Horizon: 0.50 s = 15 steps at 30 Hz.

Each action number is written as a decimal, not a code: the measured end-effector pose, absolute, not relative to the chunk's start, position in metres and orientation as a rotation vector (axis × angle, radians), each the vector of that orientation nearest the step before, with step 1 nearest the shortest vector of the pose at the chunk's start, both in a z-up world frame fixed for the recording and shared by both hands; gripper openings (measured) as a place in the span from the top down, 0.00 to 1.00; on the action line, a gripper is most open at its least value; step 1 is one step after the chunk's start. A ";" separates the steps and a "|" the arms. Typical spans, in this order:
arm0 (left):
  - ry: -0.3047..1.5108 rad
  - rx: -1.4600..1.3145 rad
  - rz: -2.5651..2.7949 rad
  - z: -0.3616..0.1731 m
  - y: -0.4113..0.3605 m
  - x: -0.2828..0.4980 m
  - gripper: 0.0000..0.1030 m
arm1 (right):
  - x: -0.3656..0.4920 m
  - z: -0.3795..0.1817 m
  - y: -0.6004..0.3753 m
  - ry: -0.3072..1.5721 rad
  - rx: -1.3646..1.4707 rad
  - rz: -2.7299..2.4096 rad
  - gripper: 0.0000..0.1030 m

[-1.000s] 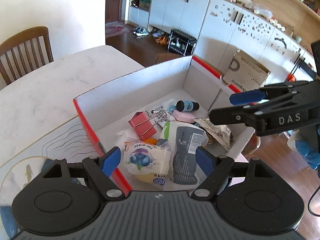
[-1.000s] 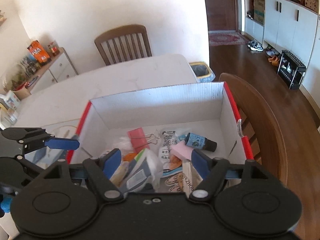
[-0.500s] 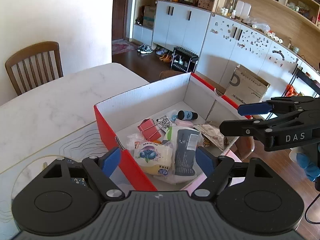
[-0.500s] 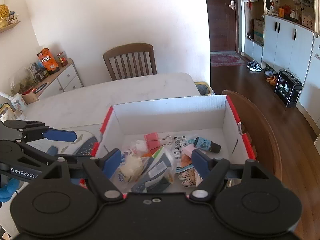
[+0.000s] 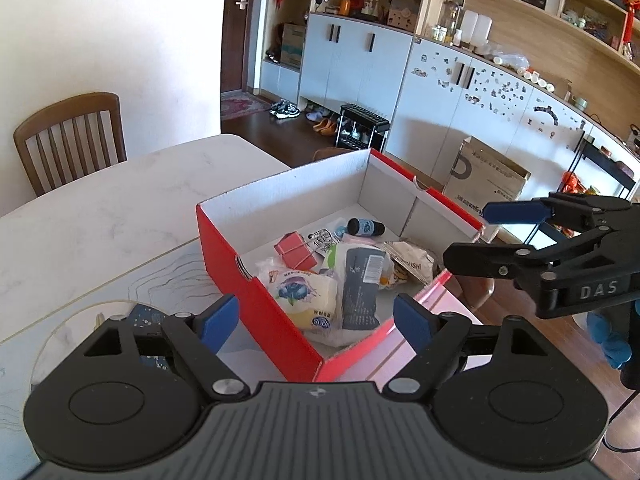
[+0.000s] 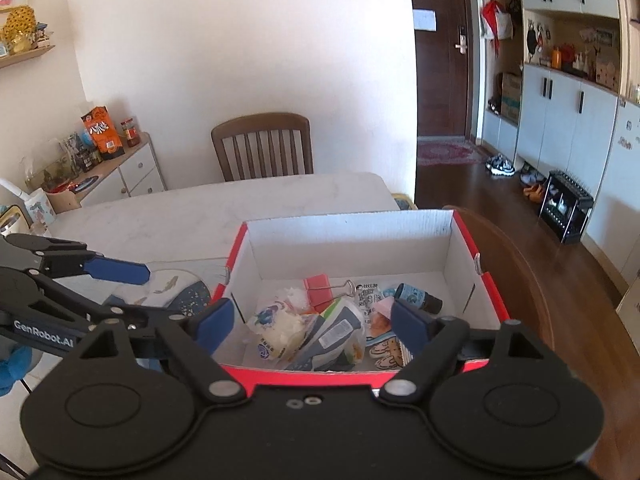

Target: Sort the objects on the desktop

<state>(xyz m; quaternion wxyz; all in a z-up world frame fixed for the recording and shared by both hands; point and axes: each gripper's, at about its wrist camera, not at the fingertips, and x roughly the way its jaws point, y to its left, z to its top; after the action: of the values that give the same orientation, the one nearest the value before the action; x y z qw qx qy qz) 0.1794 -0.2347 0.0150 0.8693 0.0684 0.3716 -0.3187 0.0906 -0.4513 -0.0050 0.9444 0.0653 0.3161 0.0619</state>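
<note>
the left gripper (image 5: 316, 322) hangs just outside the near corner of the red box (image 5: 256, 300), its blue fingers (image 5: 218, 320) spread wide with nothing between them. the box sits on the white table (image 5: 100, 216), by its right edge, and the small things are all inside it, so i think the sorting is nearly done or done. in the left wrist view the box's long side runs from near left to far right, toward the cupboards. from left to right inside it lie a white bag with a blueberry picture (image 5: 302, 294), a red clip (image 5: 294, 250) behind it with its wire handles pointing right, a grey packet (image 5: 362, 288) lying long from near to far, and a little dark bottle (image 5: 365, 227) on its side, lying left to right with its cap on the left. the right gripper (image 6: 310, 322) is over the near wall of the box. its jaws are opening and no thing sits between them. i see nothing loose left on the table, only a mat (image 6: 176, 288) beside the box. the next move, i think, is to check for leftovers, or just pull both grippers away.
</note>
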 end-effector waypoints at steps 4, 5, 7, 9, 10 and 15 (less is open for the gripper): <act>0.770 0.153 -0.674 0.013 -0.232 0.173 0.13 | 0.081 -0.002 -0.446 0.618 0.121 0.114 0.10; 0.769 0.154 -0.675 0.013 -0.231 0.172 0.08 | 0.079 -0.002 -0.446 0.616 0.120 0.111 0.09; 0.764 0.154 -0.677 0.012 -0.229 0.169 0.00 | 0.075 -0.002 -0.444 0.612 0.125 0.107 0.07; 0.761 0.154 -0.680 0.011 -0.226 0.167 0.00 | 0.071 -0.002 -0.444 0.604 0.134 0.103 0.02; 0.764 0.150 -0.683 0.011 -0.226 0.166 0.00 | 0.068 -0.002 -0.444 0.598 0.137 0.099 0.02; 0.743 0.139 -0.682 0.011 -0.222 0.161 0.00 | 0.053 -0.003 -0.440 0.563 0.124 0.061 0.01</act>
<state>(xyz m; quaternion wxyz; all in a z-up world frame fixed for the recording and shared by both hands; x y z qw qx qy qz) 0.1609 -0.2218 0.0110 0.8734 0.0664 0.3555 -0.3263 0.0526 -0.4396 -0.0031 0.9584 0.0611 0.2774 0.0298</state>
